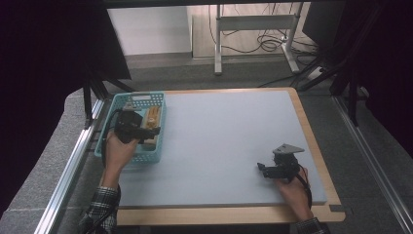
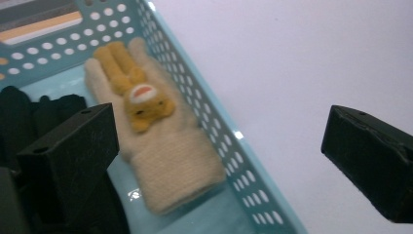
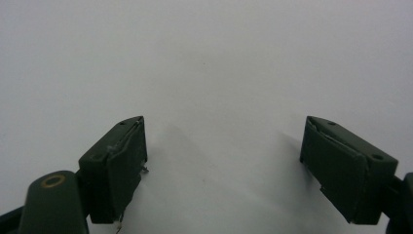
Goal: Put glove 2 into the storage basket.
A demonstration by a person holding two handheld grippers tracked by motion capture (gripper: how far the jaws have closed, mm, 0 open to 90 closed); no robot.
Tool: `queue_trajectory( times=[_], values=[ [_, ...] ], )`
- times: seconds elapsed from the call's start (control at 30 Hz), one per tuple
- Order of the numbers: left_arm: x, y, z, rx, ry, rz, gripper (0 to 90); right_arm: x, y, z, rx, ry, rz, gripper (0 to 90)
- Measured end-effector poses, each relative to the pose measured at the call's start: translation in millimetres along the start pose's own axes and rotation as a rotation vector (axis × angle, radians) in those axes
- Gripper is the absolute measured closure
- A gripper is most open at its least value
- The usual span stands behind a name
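Observation:
A cream knitted glove (image 2: 165, 151) with a yellow animal figure sewn on it lies flat in a light-blue perforated basket (image 2: 204, 97). My left gripper (image 2: 221, 131) hovers over the basket's right wall, open, with nothing between its jaws. In the high view the basket (image 1: 117, 100) stands at the table's left edge with the glove (image 1: 152, 119) along its right side and the left gripper (image 1: 151, 130) above it. Over the bare mat at the front right, my right gripper (image 1: 262, 169) is held open and empty; its own view shows its jaws (image 3: 224, 151) wide apart above the grey surface.
A dark, soft item (image 2: 29, 107) lies in the basket left of the glove. The grey mat (image 1: 229, 131) covers the wooden table. Beyond the table stand a desk frame (image 1: 253, 29) and floor cables. Metal rails (image 1: 68, 170) run along both sides.

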State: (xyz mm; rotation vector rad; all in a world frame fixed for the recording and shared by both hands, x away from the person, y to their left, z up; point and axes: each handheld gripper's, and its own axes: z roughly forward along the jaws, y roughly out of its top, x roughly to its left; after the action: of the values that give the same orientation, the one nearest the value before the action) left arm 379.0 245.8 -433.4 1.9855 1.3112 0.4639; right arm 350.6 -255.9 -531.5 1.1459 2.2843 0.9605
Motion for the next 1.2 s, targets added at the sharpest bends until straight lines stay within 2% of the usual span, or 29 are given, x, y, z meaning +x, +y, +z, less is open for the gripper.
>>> queue_trajectory(
  times=[0.23,0.63,1.0,1.2],
  values=[
    [-17.9,-1.4,3.0,-0.019,-0.037,0.021,0.7,0.1,0.1,0.1,0.000,0.000,0.000,16.7],
    [-60.3,-8.9,14.6,-0.034,-0.111,0.088,0.1,0.2,0.2,0.0,0.000,0.000,0.000,16.7],
    [-99.6,-24.6,27.3,-0.063,-0.217,0.135,0.0,0.1,0.1,0.0,0.000,0.000,-0.001,16.7],
    [-117.8,-40.0,37.4,-0.052,-0.245,0.175,0.0,0.1,0.1,0.0,0.000,0.000,0.000,16.7]
  ],
)
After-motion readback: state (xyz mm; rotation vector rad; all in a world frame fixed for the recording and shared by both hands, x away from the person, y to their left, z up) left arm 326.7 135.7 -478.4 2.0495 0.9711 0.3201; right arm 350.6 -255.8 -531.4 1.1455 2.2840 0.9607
